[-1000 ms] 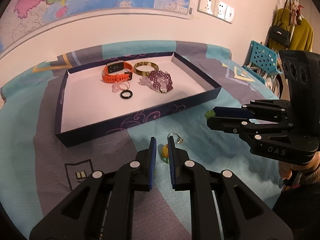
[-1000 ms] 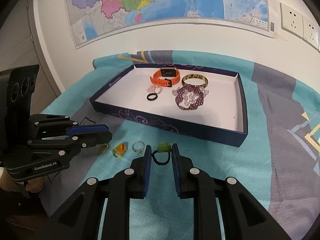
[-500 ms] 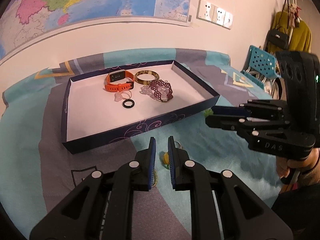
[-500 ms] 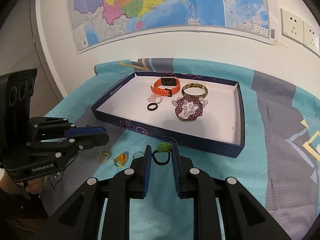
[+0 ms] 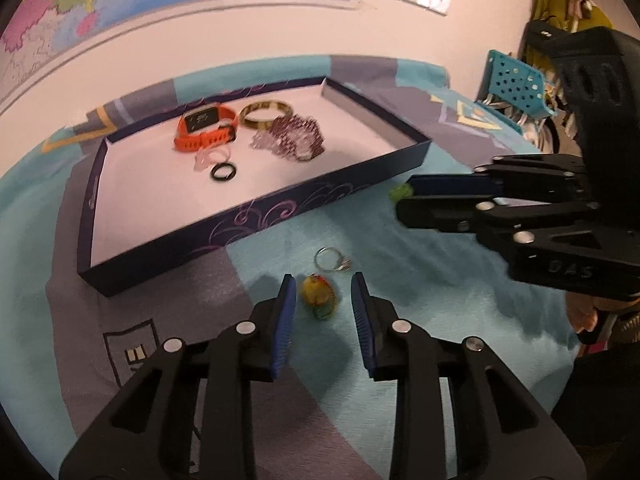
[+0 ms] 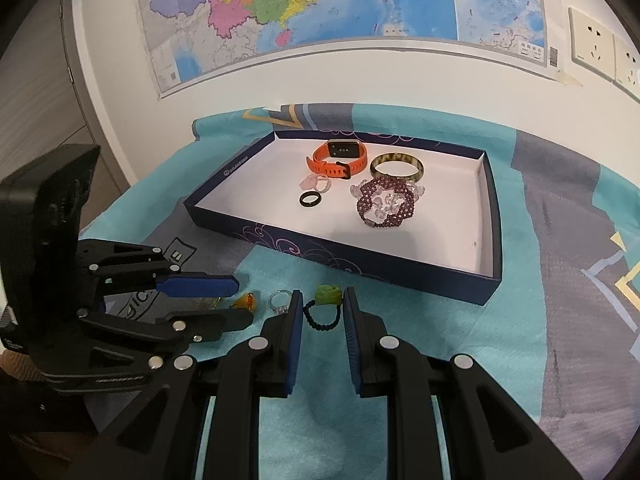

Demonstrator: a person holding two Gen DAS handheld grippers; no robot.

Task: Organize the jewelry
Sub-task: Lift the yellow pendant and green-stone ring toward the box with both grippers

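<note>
While both grippers hover low over the table with its turquoise and grey cloth (image 6: 460,340), the pieces waiting outside the dark blue shallow box (image 5: 256,222) are all small and light. The left gripper (image 5: 324,296) has its jaws apart, and the yellow-orange glass-like ring (image 5: 318,296) lies on the cloth between them, not touched. I judge it hard, smooth and a little slippery, perhaps fragile, so it is better to pinch it across the thick coloured part, with gentle force. It lies flat, and its thin hoop points toward the camera.

The right gripper (image 6: 320,312) is also open, around the black beaded ring with a green flower (image 6: 325,308). This one looks soft and flexible; the beads can roll, so the flower is probably the safer place to hold. Its flower points toward the box, its loop toward the camera. Near them lies a thin silver ring with a small stone (image 5: 331,260), which is stiff and easy to push away.
</note>
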